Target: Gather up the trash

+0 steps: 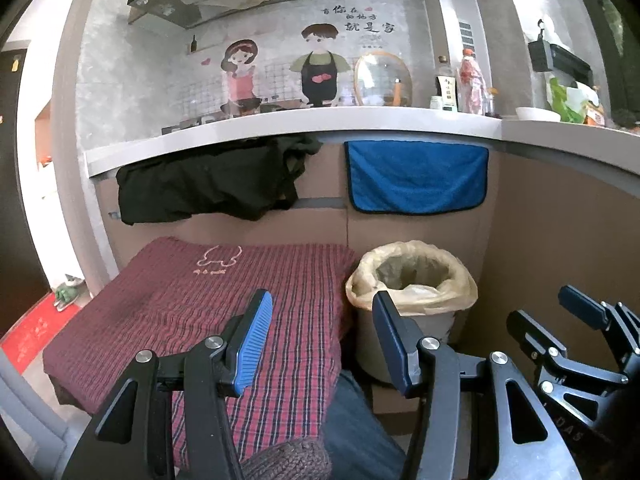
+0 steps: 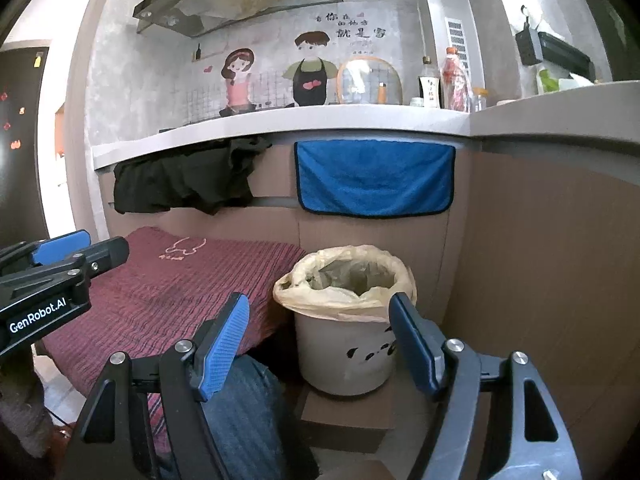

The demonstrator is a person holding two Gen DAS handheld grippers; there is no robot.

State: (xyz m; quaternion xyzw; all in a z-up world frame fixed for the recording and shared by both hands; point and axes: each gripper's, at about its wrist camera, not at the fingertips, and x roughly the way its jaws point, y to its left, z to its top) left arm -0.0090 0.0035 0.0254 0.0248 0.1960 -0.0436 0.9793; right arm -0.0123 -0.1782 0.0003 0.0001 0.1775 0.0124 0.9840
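While no loose trash shows anywhere, we judge the collecting has yet to start: next we must find a piece and close on it. Our tabletop (image 1: 280, 124) spans twelve o'clock, the lined bin (image 2: 346, 320) stands at centre, the left gripper (image 1: 322, 320) and right gripper (image 2: 320, 328) aim slightly downward, jaws wide, empty.

At 12 o'clock, a fluffy blue cloth towel (image 2: 374, 178); below it, a smooth matt plastic bin (image 2: 346, 354) lined with a crinkly glossy bag (image 2: 308, 284). At 9 o'clock, ribbed woven plaid fabric (image 2: 180, 280).
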